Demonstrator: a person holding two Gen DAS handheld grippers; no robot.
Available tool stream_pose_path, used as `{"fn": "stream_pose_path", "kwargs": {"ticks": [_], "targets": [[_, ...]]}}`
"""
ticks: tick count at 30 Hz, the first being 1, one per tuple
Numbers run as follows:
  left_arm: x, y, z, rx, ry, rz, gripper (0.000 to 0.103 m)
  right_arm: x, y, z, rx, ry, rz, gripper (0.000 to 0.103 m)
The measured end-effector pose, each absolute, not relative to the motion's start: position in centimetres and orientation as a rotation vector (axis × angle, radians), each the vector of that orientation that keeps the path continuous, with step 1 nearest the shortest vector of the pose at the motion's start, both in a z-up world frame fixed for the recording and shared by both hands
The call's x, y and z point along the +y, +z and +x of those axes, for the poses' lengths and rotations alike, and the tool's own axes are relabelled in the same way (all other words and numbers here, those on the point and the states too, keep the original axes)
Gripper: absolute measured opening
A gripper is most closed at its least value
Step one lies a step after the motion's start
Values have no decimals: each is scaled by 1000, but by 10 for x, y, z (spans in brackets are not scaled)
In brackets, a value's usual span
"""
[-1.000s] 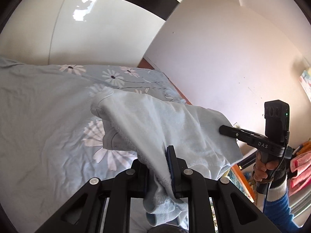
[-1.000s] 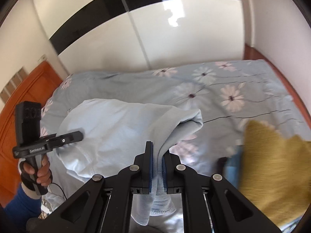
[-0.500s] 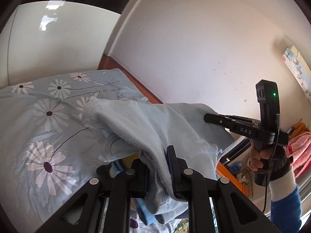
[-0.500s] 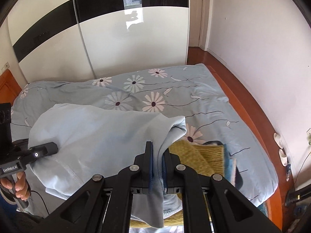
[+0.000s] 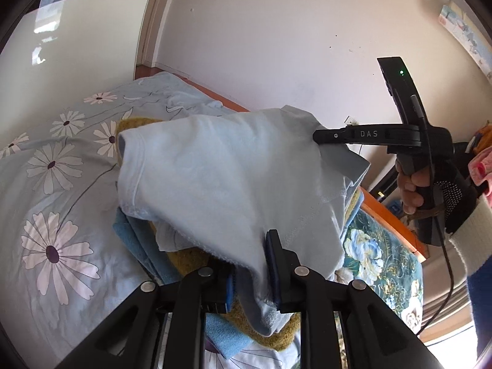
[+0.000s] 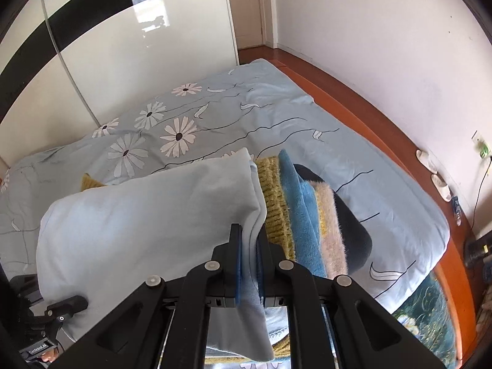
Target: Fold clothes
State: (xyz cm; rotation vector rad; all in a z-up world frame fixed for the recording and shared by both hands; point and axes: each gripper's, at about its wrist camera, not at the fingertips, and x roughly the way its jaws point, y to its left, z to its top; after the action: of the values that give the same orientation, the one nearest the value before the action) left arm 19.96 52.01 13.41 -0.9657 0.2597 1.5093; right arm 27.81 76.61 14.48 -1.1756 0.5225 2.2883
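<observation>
The fingers of the right gripper (image 6: 249,255) are clamped on a fold of the pale blue shirt (image 6: 147,215). Those of the left gripper (image 5: 252,272) have just been opening a little, the shirt's hem hanging between them against the right-hand pad. The shirt is stretched between both grippers, above a pile of folded clothes (image 6: 310,215) on the bed (image 6: 307,123) with its daisy-print cover.
</observation>
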Motion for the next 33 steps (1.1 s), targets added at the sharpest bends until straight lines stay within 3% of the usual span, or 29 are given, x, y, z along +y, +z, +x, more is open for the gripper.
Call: {"fn": "stream_pose_path", "kwargs": {"ticks": [5,10,14,19,24,26,29,33], "targets": [[509,141,181,234,1520,-1011,40,761,153,275,459,2237,-1172,11],[490,147,167,255,1531,-1021,43,752,162,275,410,2189,-1163,15],[461,151,162,308,1581,-961,55,749,171,276,373,2152,-1159,23],[448,137,146,303,1632,-1015,57,747,187,284,387,2116,-1082,28],[431,135,154,274,1674,-983,73,730,207,295,384,2144,-976,30],[422,136,159,267,1678,-945,80,719,212,302,387,2170,-931,38],[408,139,159,190,1716,-908,95,703,214,309,398,2206,-891,41],[393,133,159,51,1727,-1031,103,670,213,318,356,2247,-870,44]]}}
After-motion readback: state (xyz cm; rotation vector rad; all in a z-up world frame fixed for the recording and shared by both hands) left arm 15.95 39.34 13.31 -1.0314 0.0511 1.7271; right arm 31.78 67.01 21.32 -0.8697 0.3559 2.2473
